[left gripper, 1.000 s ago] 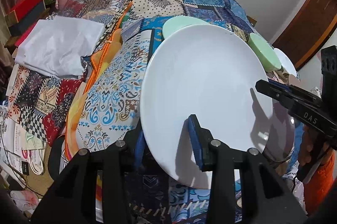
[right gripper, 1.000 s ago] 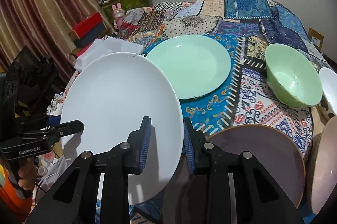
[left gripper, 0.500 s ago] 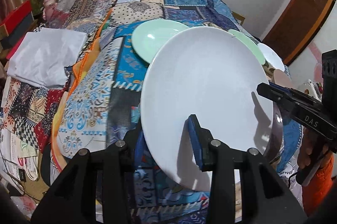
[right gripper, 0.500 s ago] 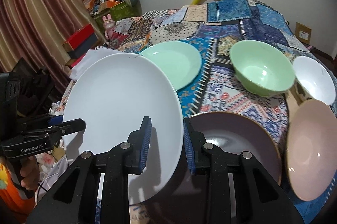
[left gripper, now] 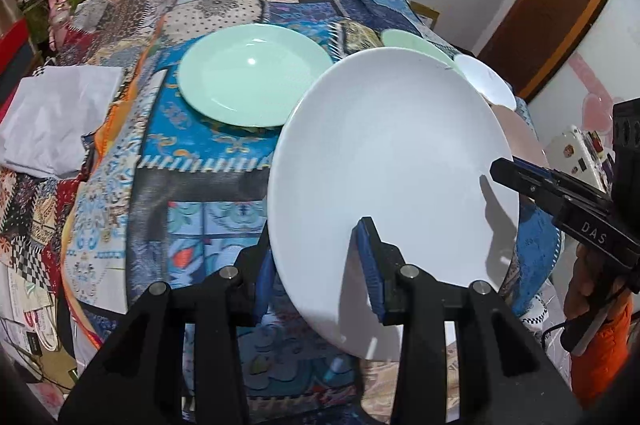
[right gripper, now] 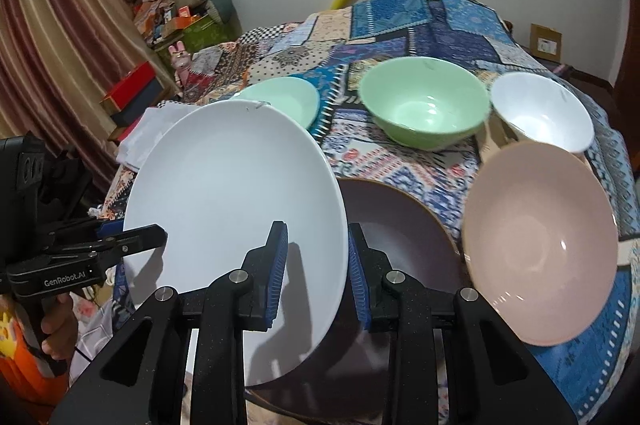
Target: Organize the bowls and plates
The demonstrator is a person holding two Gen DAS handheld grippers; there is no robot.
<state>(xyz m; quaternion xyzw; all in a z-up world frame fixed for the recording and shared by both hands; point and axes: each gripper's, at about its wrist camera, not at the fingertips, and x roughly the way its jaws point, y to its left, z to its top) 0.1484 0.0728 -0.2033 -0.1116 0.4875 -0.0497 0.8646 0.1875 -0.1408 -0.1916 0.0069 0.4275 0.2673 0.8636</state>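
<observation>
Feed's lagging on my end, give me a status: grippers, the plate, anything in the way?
Left gripper and right gripper both shut on white plate, held tilted above the bed. Dark plate directly beneath; pink bowl close on the right.

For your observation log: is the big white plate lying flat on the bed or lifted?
Lifted and tilted: both grippers, left gripper and right gripper, clamp the white plate's rim above the brown plate.

A bed covered in a blue patchwork quilt (right gripper: 420, 13) carried a mint-green flat plate (left gripper: 252, 75) mid-bed, a green bowl (right gripper: 424, 101) and white bowl (right gripper: 540, 111) toward its right edge, and a dark purple plate (right gripper: 394, 225) and tilted pink bowl (right gripper: 540, 241) at the near edge.
</observation>
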